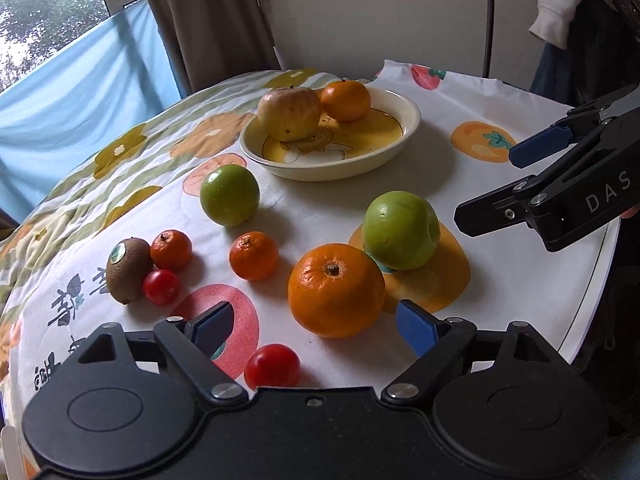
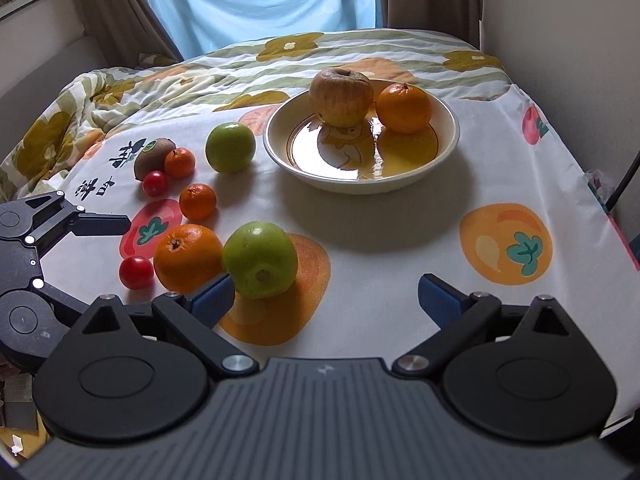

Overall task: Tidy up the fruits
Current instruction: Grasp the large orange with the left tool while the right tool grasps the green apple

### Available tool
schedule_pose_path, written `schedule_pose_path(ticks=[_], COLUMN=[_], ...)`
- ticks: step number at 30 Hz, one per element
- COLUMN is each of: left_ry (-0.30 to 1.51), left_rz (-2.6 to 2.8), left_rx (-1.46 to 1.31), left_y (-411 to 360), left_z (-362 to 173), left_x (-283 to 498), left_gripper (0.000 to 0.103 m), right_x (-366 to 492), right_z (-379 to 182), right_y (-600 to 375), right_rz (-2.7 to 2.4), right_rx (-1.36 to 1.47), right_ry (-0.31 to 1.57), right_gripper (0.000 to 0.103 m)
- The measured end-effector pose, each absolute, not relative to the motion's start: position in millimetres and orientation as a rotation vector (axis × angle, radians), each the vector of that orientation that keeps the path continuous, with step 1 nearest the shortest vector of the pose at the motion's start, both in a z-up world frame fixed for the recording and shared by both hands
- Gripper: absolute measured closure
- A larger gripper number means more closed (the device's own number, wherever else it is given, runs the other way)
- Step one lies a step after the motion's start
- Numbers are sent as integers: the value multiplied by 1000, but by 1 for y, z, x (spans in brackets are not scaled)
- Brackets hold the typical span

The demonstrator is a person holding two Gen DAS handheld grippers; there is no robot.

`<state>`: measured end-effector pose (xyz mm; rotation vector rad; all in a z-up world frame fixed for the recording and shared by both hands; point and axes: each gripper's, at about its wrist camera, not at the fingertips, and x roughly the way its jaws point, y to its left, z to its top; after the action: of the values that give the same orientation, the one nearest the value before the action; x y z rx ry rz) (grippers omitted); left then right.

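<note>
A cream bowl (image 1: 408, 130) (image 2: 448, 148) holds a yellow-red apple (image 1: 289, 111) (image 2: 341, 96) and an orange (image 1: 345, 100) (image 2: 404, 107). On the cloth lie a big orange (image 1: 336, 290) (image 2: 187, 258), two green apples (image 1: 401, 230) (image 1: 229, 195) (image 2: 260, 260) (image 2: 230, 147), two small tangerines (image 1: 253, 255) (image 1: 171, 249), a kiwi (image 1: 128, 270) (image 2: 154, 157) and two cherry tomatoes (image 1: 272, 366) (image 1: 161, 287). My left gripper (image 1: 316, 328) is open, empty, just short of the big orange. My right gripper (image 2: 326, 300) is open, empty, beside the near green apple; it also shows in the left wrist view (image 1: 496, 184).
The round table is covered by a fruit-print cloth (image 2: 400, 264); its edge (image 1: 588, 304) runs close on the right. A quilt (image 2: 80, 104) lies at the back left. Curtains (image 2: 260, 0) and a wall (image 1: 380, 12) stand behind the table.
</note>
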<state>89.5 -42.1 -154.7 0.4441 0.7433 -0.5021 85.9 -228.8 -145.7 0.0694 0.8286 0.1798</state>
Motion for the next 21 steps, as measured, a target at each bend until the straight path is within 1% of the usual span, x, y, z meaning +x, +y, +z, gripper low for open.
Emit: schedule_pose_path(ticks=[5, 6, 7, 9, 12, 15, 18, 21], left_ry=[762, 769, 771, 773, 778, 780, 796, 791], left_rz=[-562, -571, -574, -575, -579, -566, -564, -550], left_rx=[442, 442, 444, 440, 426, 418, 385, 396], left_y=[-47, -49, -50, -52, -53, -54, -50, -47], left_z=[-162, -163, -164, -165, -166, -167, -165, -166], left_x=[99, 101, 101, 104, 107, 110, 111, 108], left_gripper=[21, 25, 26, 26, 30, 39, 40, 40], right_x=[87, 87, 88, 88, 89, 91, 93, 95], right_z=[-151, -151, -152, -152, -152, -153, -155, -156], right_y=[-232, -233, -233, -233, -232, -229, -225, -222], right_rz=[154, 152, 150, 151, 154, 158, 165, 177], right_rx=[74, 74, 72, 68, 67, 67, 64, 62], right_ry=[845, 847, 849, 853, 855, 858, 867, 877], right_gripper=[0, 0, 0, 0, 0, 0, 1, 6])
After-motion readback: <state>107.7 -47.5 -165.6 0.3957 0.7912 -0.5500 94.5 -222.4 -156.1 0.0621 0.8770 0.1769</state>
